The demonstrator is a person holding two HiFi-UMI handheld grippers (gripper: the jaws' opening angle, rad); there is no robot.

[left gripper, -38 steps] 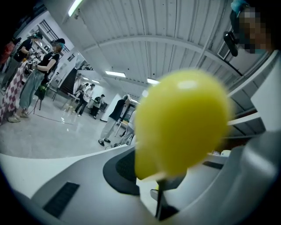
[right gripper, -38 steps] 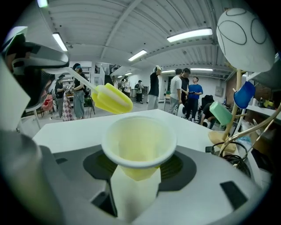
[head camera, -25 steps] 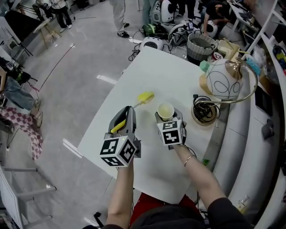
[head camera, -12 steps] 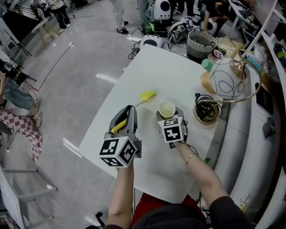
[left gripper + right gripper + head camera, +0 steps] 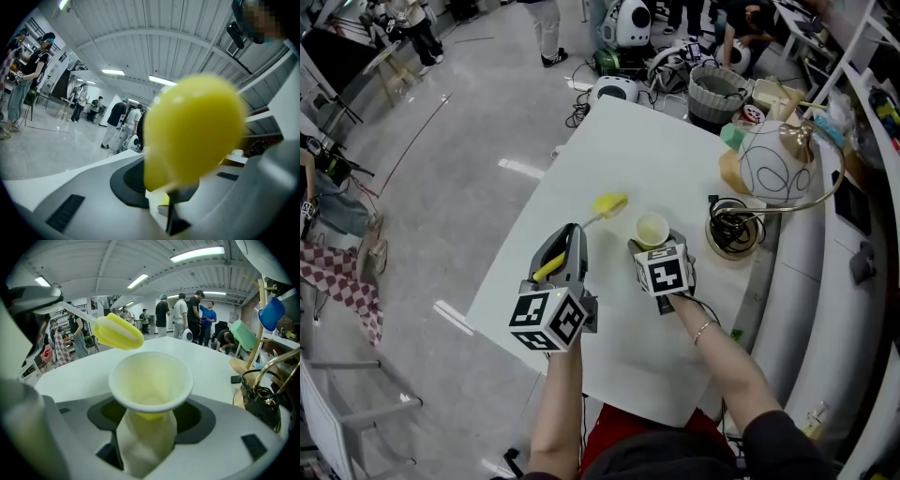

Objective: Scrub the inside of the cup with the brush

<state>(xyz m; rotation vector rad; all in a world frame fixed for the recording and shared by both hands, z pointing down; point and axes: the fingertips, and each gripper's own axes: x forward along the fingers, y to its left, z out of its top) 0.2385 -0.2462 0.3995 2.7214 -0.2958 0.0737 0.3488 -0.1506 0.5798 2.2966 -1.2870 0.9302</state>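
On the white bench (image 5: 609, 159), a pale yellow cup (image 5: 652, 228) stands upright between the jaws of the right tongs (image 5: 653, 244). These jaws are opening, and a dark gap shows beside the cup wall on one side. The left tongs (image 5: 572, 236) are clenched on the yellow handle of the brush (image 5: 607, 203). The yellow brush head is held off the bench, near the cup rim and to its left, outside the cup. A coil of black cable (image 5: 729, 230) lies to the right of the cup, apart from it.
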